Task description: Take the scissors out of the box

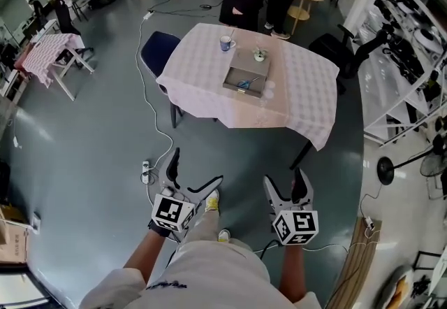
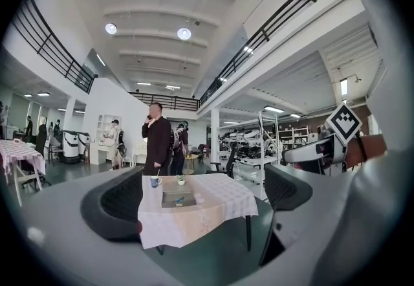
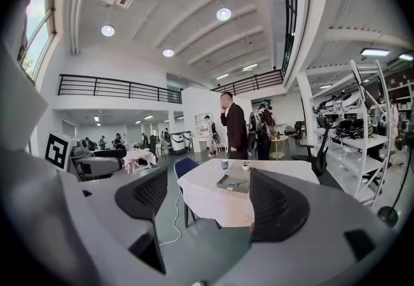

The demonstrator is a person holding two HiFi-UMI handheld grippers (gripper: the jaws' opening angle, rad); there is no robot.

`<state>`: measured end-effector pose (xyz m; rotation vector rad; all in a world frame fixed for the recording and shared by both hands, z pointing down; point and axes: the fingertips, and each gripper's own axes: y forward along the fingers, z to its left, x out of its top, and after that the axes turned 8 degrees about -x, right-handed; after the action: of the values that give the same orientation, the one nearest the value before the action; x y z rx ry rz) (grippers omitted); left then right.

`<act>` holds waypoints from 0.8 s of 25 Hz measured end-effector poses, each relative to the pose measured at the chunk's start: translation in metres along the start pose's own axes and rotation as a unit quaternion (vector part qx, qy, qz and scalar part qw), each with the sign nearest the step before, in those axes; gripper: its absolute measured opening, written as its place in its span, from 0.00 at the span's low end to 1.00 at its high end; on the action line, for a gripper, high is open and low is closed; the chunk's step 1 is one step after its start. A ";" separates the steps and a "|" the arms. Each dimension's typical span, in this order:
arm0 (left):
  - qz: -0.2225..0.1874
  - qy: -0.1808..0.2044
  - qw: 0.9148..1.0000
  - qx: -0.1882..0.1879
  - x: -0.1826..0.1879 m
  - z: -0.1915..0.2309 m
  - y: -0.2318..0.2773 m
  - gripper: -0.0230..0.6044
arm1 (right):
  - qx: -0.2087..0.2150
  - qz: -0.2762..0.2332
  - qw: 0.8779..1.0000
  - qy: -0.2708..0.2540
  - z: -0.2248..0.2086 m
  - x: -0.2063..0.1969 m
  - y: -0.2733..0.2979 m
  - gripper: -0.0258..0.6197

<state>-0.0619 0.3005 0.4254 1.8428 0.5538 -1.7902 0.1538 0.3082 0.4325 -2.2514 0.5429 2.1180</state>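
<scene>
A shallow grey box [image 1: 246,71] lies on a table with a pale checked cloth [image 1: 293,91], far ahead of me across the floor. Blue-handled scissors [image 1: 242,84] lie inside the box, also visible as scissors [image 2: 180,200] and scissors [image 3: 237,183] in the gripper views. My left gripper [image 1: 198,170] and right gripper [image 1: 284,182] are held out in front of my body, well short of the table. Both stand open with nothing between their jaws. The box [image 2: 178,199] shows between the left jaws at a distance.
A blue mug [image 1: 226,42] and a small potted plant [image 1: 259,54] stand on the table behind the box. A dark blue chair [image 1: 158,48] sits at the table's left. A white cable and power strip [image 1: 145,172] lie on the floor. People stand beyond the table; shelving lines the right.
</scene>
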 end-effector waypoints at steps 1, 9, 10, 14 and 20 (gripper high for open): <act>0.000 0.001 1.000 0.002 0.001 0.009 0.006 0.97 | 0.002 0.000 1.000 -0.003 0.002 0.004 0.011 0.66; 0.005 0.003 1.000 0.010 0.010 0.085 0.054 0.97 | 0.009 -0.009 1.000 -0.013 0.012 0.046 0.094 0.63; 0.005 0.003 1.000 0.009 0.012 0.093 0.059 0.97 | 0.009 -0.008 1.000 -0.014 0.013 0.048 0.103 0.62; 0.002 0.005 1.000 0.004 0.013 0.119 0.078 0.97 | 0.009 0.003 1.000 -0.002 0.014 0.045 0.137 0.59; -0.002 -0.002 1.000 0.000 0.008 0.157 0.100 0.97 | 0.013 0.008 1.000 -0.004 0.026 0.053 0.189 0.57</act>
<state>-0.1239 0.1250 0.4243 1.8384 0.5549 -1.7965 0.0828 0.1240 0.4224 -2.2310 0.5851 2.1147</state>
